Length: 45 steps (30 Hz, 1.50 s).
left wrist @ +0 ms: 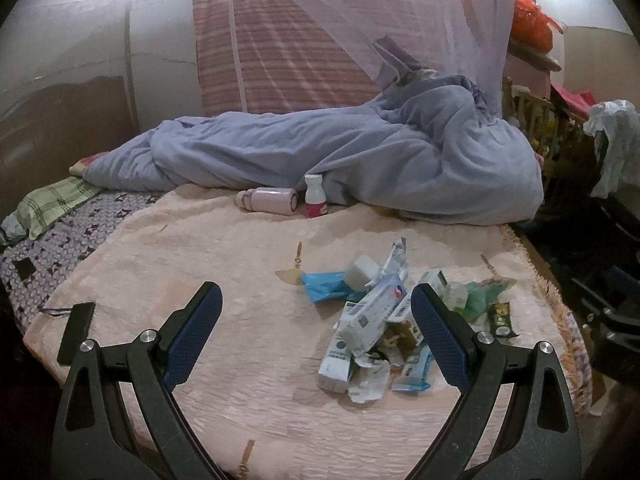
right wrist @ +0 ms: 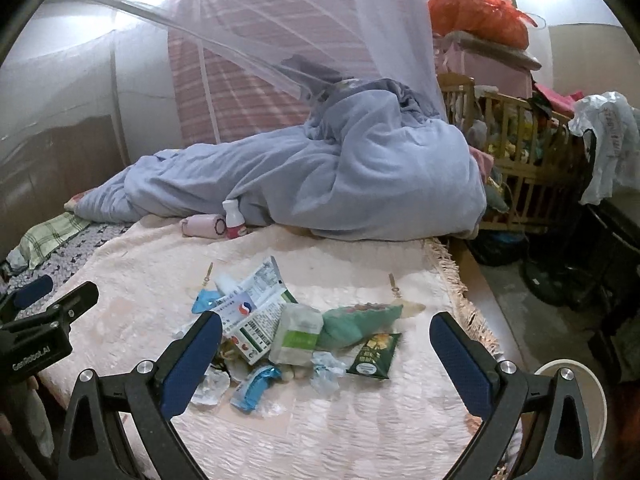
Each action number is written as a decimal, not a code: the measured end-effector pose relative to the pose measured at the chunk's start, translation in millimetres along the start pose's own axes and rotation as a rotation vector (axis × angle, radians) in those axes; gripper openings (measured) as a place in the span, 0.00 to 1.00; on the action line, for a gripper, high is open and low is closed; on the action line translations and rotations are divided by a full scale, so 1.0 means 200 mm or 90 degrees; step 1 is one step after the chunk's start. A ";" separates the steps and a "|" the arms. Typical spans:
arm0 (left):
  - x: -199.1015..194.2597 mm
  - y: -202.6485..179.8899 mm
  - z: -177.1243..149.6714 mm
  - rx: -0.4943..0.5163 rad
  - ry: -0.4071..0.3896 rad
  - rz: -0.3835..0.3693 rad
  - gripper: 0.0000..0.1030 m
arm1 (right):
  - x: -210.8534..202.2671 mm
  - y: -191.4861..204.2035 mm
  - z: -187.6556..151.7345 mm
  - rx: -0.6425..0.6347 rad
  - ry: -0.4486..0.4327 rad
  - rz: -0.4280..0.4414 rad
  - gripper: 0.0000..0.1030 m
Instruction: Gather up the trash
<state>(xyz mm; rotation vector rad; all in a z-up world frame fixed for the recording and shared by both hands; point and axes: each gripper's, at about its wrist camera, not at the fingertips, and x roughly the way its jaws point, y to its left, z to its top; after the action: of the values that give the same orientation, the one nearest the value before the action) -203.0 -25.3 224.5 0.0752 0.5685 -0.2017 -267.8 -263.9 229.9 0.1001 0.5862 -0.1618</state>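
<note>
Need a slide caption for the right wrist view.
Open right gripper hovers over trash pile on pink bedspread.

**A lived-in bedroom at home**

A bed (left wrist: 240, 340) with a peach bedspread fills the room, a rumpled blue quilt (left wrist: 360, 160) heaped at its far side under a draped mosquito net (right wrist: 320, 20). A wooden cot (right wrist: 516, 160) piled with clothes stands to the right, striped curtain (left wrist: 280, 40) behind.
</note>
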 end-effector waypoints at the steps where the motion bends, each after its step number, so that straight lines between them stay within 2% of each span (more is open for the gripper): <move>1: 0.00 -0.01 0.00 0.000 -0.001 0.000 0.92 | 0.00 0.00 0.00 -0.002 -0.001 -0.003 1.00; 23: -0.01 -0.02 -0.02 -0.025 0.004 -0.030 0.92 | 0.00 0.02 -0.03 -0.014 -0.003 -0.026 1.00; 45: 0.00 -0.05 -0.04 -0.027 0.011 -0.034 0.92 | 0.04 0.04 -0.03 -0.007 0.007 -0.026 1.00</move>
<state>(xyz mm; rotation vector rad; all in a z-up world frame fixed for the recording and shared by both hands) -208.4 -33.3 218.2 0.0201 0.5922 -0.2412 -262.8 -256.7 220.5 0.0783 0.6010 -0.1971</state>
